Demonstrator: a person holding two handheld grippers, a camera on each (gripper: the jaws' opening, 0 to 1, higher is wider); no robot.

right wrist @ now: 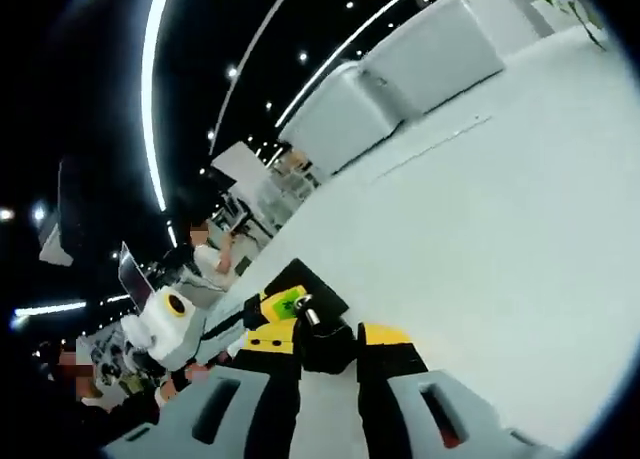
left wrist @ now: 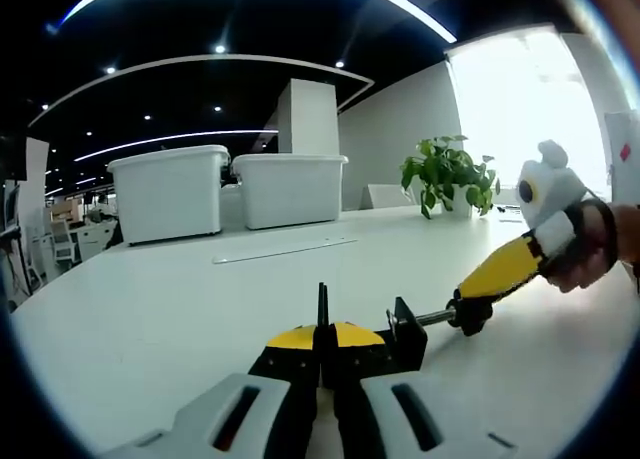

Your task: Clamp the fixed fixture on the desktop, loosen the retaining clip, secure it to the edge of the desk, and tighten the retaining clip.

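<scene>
Black clamp (left wrist: 405, 337) w/ yellow handle (left wrist: 500, 269): left gripper (left wrist: 322, 354) closed on bar, right gripper (right wrist: 328, 354) prob. gripping handle.

The desktop (left wrist: 150, 309) is seen as smooth, matt white laminate with faint reflections. The clamp (left wrist: 400, 334) is presented in matt black, apparently metal, with a bright bare-metal screw (left wrist: 432, 318) and a glossy yellow-and-black plastic handle (left wrist: 497, 272). Two bins (left wrist: 170, 191), upper left of the left gripper view, are rendered in translucent white plastic.

Open desk (left wrist: 150, 309) is lying bare ahead of the clamp (left wrist: 400, 334); two white bins (left wrist: 170, 191) and a potted plant (left wrist: 448, 174) are standing along its far side.
</scene>
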